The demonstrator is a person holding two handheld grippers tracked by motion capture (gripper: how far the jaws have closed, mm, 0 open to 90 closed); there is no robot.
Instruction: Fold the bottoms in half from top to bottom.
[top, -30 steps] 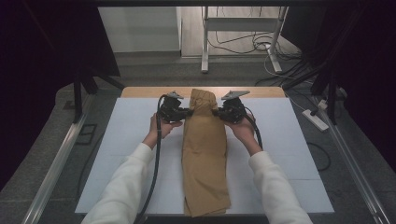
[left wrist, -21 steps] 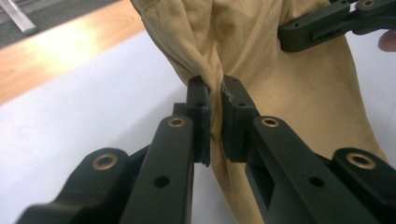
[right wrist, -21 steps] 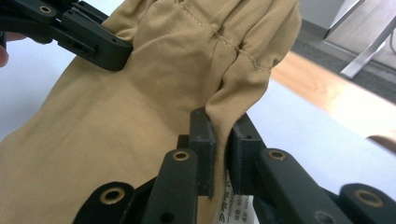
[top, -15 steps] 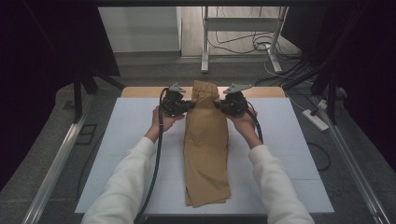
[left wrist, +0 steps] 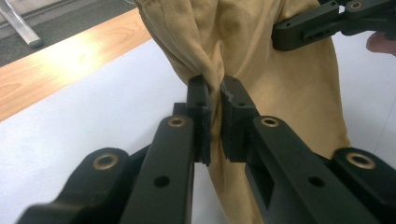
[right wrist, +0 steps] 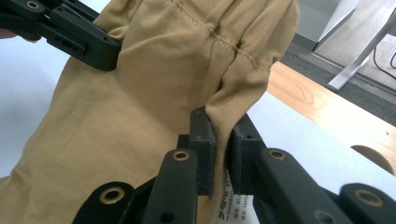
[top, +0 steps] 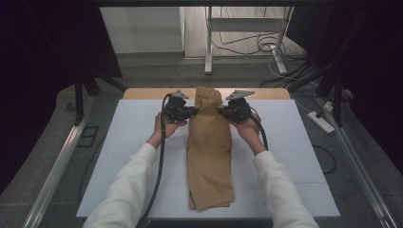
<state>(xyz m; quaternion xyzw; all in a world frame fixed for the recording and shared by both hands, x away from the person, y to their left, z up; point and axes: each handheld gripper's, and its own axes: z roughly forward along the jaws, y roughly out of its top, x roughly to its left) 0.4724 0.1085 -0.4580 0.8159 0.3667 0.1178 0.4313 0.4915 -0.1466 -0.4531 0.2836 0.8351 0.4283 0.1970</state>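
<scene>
Folded tan trousers (top: 210, 152) lie lengthwise on the white table (top: 294, 156), their twelve-o'clock end lifted, pinched at nine o'clock by the left gripper (left wrist: 214, 100) and at three by the right gripper (right wrist: 223, 128), fabric hiding both grips' pad faces.

- The tan garment (left wrist: 280, 93) runs off the left claw view's edge at 12 o'clock.
- A printed label (right wrist: 233, 205) between the right claw's jaws is half hidden, unreadable.
</scene>
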